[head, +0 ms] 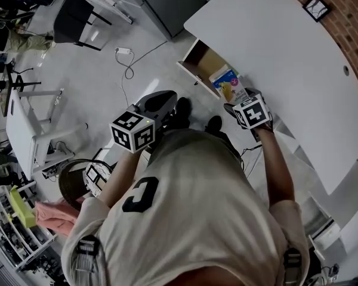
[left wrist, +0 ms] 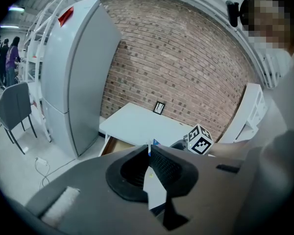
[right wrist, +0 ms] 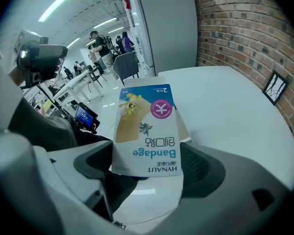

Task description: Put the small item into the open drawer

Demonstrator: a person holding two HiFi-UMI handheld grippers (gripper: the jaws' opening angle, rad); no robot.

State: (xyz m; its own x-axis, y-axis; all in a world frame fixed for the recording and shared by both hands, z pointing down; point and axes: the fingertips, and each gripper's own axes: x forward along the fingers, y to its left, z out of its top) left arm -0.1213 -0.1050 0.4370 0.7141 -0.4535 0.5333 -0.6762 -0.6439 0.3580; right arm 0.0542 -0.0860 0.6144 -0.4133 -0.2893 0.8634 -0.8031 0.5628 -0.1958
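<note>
Under the white counter (head: 274,46), a wood-lined drawer (head: 201,61) stands pulled open. Over one end of it, the right gripper (head: 234,98) holds a small Bandage box (right wrist: 147,131), its fingers pinching the box's lower edge. Well apart from the drawer, above the floor, the left gripper (left wrist: 149,150) has its fingers pressed together.

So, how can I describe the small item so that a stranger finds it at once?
Find the big white table by the brick wall, then the open drawer under its edge. Close to the drawer, the right tongs hold a flat packet: blue and yellow, with the word Bandage printed on it.
</note>
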